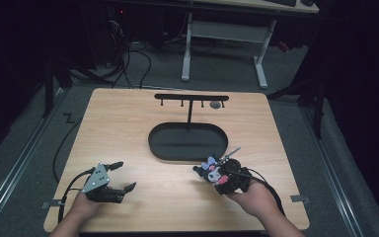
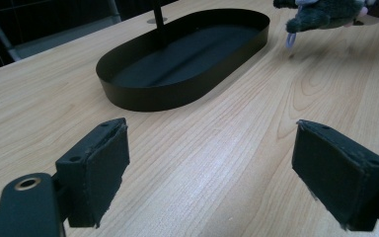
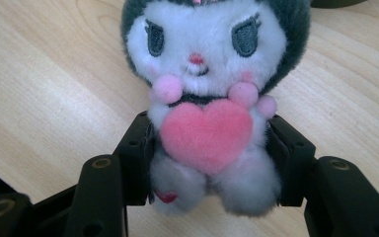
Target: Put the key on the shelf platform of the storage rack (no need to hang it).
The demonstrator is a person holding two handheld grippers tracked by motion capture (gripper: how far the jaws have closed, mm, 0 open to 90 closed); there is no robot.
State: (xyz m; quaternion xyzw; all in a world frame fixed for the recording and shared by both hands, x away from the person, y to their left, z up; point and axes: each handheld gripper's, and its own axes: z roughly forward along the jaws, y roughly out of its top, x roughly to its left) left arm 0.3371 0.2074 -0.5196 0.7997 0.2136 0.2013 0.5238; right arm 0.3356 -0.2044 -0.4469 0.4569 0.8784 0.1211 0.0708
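Observation:
A small plush toy [image 3: 207,94] with a white face, dark grey hood and a pink heart on its chest is pinched at the body between the jaws of my right gripper [image 3: 209,158]. From above, that toy [image 1: 212,171] and my right gripper [image 1: 222,178] sit at the table's front right, just below the black oval tray [image 1: 158,143]. At the front left my left gripper [image 1: 121,175] stands open over bare wood, its black pads [image 2: 96,168] wide apart with nothing between them. The toy [image 2: 321,15] shows at the top right of the left gripper view.
The black oval tray [image 2: 143,98] carries a thin post with a T-shaped hook bar [image 1: 191,97] at the table's far middle. A small grey object [image 1: 215,104] hangs by that bar. A white desk frame [image 1: 224,34] and cables lie on the floor beyond.

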